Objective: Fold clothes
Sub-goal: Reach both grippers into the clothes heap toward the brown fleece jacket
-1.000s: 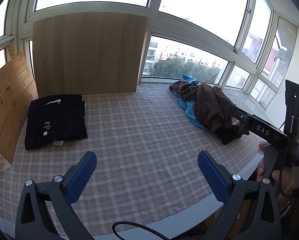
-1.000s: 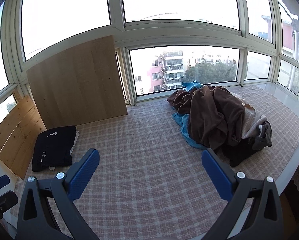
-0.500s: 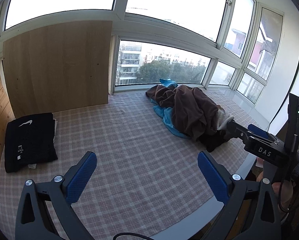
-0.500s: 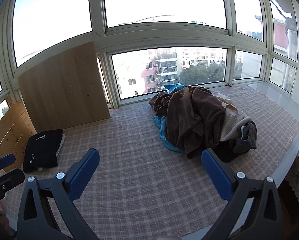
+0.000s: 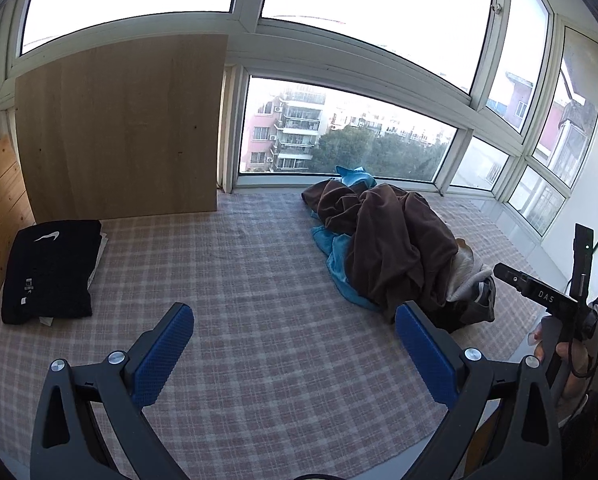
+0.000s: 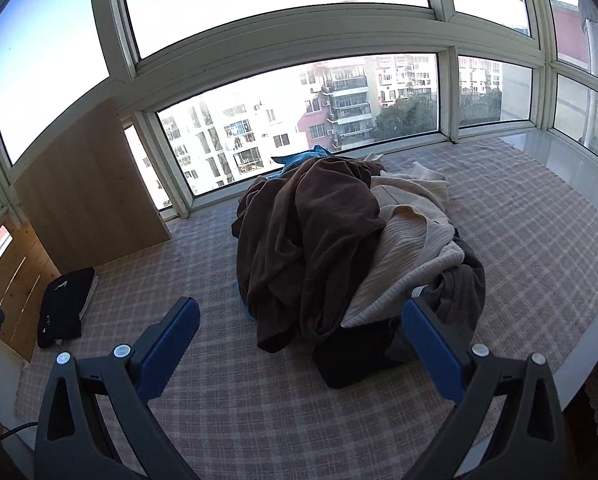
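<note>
Right gripper [image 6: 299, 344] moved closer to crumpled clothes pile [image 6: 339, 248] at 12 o'clock | both grippers spread, empty; left gripper [image 5: 293, 344] | folded black garment [image 5: 49, 268] at 9 o'clock | advice: pinch one top layer only, lift clear.

Black left gripper [image 5: 293, 354] with blue ribbed pads; silver screws; right gripper [image 6: 299, 346] alike.

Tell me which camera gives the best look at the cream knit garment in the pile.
The right wrist view: the cream knit garment lies open across the pile's near side, beside the brown garment. In the left wrist view only a sliver shows behind the brown one.
</note>
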The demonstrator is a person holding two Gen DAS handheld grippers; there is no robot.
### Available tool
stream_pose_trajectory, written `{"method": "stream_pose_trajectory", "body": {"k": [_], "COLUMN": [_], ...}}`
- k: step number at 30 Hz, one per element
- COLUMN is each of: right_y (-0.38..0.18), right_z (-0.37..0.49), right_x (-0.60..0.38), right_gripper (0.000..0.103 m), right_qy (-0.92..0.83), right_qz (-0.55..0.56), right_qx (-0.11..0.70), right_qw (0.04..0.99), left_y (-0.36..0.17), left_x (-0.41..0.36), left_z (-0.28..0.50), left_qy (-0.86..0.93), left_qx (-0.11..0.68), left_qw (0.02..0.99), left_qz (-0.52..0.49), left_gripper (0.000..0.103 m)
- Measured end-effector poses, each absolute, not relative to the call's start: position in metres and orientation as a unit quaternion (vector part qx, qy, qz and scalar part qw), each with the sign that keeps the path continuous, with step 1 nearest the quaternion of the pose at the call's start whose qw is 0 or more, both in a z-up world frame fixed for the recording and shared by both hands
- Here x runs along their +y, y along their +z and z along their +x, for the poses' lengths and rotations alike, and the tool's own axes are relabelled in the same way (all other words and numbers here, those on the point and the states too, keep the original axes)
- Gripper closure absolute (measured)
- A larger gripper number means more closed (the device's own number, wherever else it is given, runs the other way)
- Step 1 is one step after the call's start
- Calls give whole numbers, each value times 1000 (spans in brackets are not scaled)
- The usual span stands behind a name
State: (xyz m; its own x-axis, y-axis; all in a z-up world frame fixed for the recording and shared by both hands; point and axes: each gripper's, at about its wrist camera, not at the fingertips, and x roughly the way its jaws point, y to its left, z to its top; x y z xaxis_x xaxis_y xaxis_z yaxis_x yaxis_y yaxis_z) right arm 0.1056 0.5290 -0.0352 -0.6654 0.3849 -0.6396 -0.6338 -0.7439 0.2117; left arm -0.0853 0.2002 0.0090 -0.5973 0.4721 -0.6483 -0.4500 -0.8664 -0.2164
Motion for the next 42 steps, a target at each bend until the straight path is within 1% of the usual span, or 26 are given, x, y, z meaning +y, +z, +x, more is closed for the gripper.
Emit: {"method": "stream_pose_trajectory", "body": {"k": [1,2,3,4,5,10,15,16,17,20,22,23,24,26,27,28,29,32,35,42], "right_y": [-39,-44,-48,-52,-57,-82,-96,-97,-98,-104,-110,-114,-118,-125,-128,-128,-123,-109,-86,-19], "right_z": [102,99,93,86,78,45,16,12,7,-5,-12,-15,-18,-26,-27,-27,-22,-9,11,62], "right_x": [538,547,553,559,565,588,598,599,600,603,608,610,613,617,618,619,621,628,637,650], "right_gripper": [3,11,16,28,37,37,37,37,37,37,38,46,51,72,77,86,90,94,94,95], "right_qy": [886,885,884,883,882,879,876,875,874,866,862,859,854,847,847,848,853,867,877,894], "right_qz": [-302,-313,-324,-336,-348,-387,-407,-411,-415,-431,-437,-442,-449,-460,-463,-461,-452,-422,-389,-322], "right_qx": [205,196,185,176,168,163,152,155,154,139,147,150,149,144,142,141,149,173,201,186], "right_qw": [285,284,280,275,270,225,208,203,200,212,210,212,216,223,221,218,213,201,198,250], "left_y": [5,1,-2,-5,-7,-15,-15,-14,-14,-15,-17,-18,-20,-22,-24,-25,-27,-33,-43,-65], "left_x": [204,207,209,210,211,208,206,207,207,209,211,212,213,216,216,218,219,223,229,265], "left_z": [-83,-83,-82,-81,-81,-78,-77,-78,-78,-81,-85,-87,-88,-92,-93,-94,-96,-102,-112,-139], "left_qy": [894,895,896,897,898,903,908,911,913,914,913,913,912,911,910,909,909,908,904,881], "left_qx": [-14,-14,-14,-15,-17,-37,-50,-59,-66,-67,-68,-67,-67,-65,-65,-65,-63,-56,-52,-35], "left_qw": [249,242,234,226,218,184,158,138,121,118,117,118,118,120,123,125,127,130,139,213], "left_qz": [-372,-375,-378,-380,-382,-387,-386,-385,-385,-383,-384,-385,-386,-389,-391,-392,-392,-393,-401,-422], "left_gripper": [2,2,2,2,2,2,2,2,2,2,2,2,2,2,2,2,2,2,2,2]}}
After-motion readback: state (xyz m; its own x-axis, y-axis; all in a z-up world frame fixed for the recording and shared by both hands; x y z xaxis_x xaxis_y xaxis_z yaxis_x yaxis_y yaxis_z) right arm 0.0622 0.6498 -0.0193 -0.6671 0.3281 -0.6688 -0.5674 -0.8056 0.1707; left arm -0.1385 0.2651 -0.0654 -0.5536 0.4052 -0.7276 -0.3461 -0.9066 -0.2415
